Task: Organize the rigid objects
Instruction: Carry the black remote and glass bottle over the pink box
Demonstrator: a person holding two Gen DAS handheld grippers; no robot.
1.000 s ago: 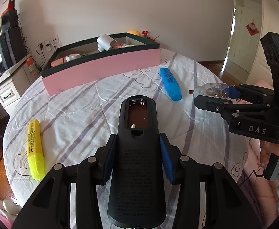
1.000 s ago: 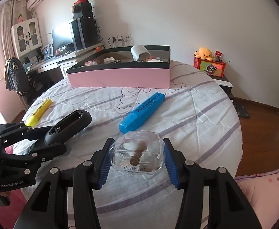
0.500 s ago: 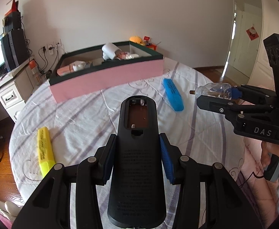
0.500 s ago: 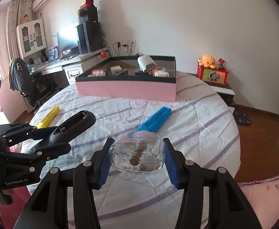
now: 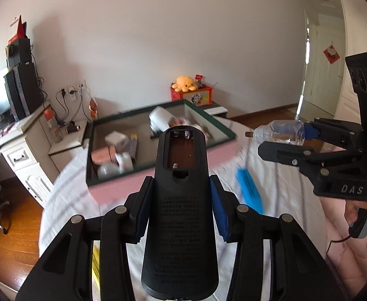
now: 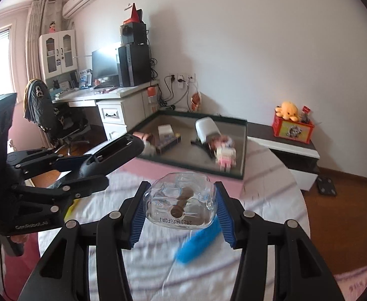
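My left gripper (image 5: 181,209) is shut on a black remote control (image 5: 181,200) whose open battery bay faces up; the same remote (image 6: 113,154) shows at the left of the right wrist view. My right gripper (image 6: 181,212) is shut on a clear glass bottle (image 6: 181,204) with a brown stopper, also seen as the bottle (image 5: 280,133) at the right of the left wrist view. Both are held above the bed, in front of a pink-sided box (image 5: 158,178) with a dark green rim that holds several small items. A blue highlighter (image 5: 248,190) lies on the striped bedspread.
A yellow highlighter (image 5: 96,263) lies partly hidden under my left gripper. A white desk (image 6: 113,102) with monitor and black chair stands to the left. A low cabinet (image 6: 291,148) carries a red box and an orange plush toy. Wooden floor surrounds the bed.
Both grippers have risen and moved toward the pink box with their objects still held. The box interior now shows from above, and the bed surface has dropped lower in both views.
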